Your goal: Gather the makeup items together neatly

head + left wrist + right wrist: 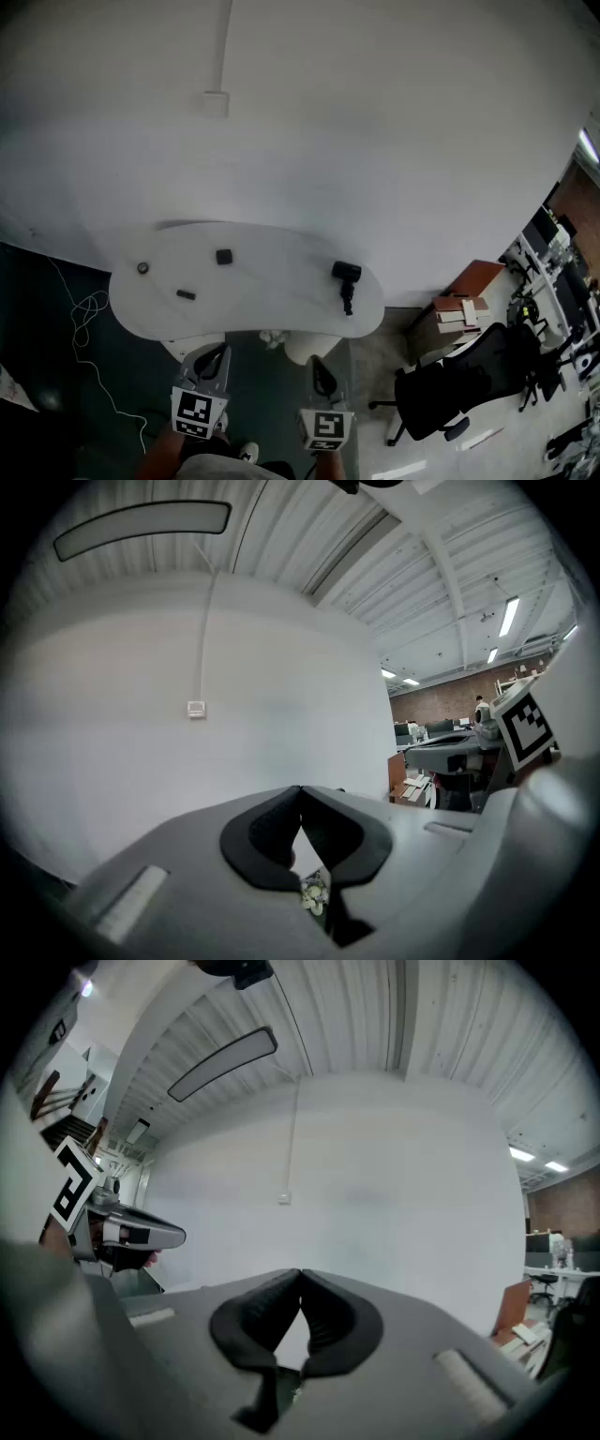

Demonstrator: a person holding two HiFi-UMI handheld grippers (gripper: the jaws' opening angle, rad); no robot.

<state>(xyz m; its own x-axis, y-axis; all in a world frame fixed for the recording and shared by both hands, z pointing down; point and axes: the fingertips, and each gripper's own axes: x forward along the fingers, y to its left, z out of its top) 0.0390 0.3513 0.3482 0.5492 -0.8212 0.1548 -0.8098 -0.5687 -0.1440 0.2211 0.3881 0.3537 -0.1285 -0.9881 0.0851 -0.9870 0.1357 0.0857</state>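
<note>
On the table (272,281), beyond left gripper (300,794) and right gripper (300,1275), jaws together: scattered makeup items (223,256).

Head view down, others toward wall (112,761)

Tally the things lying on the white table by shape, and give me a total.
Small round item: 1
Black squarish case: 1
Short dark stick: 1
Larger black piece with a stem: 1
Total: 4
</note>
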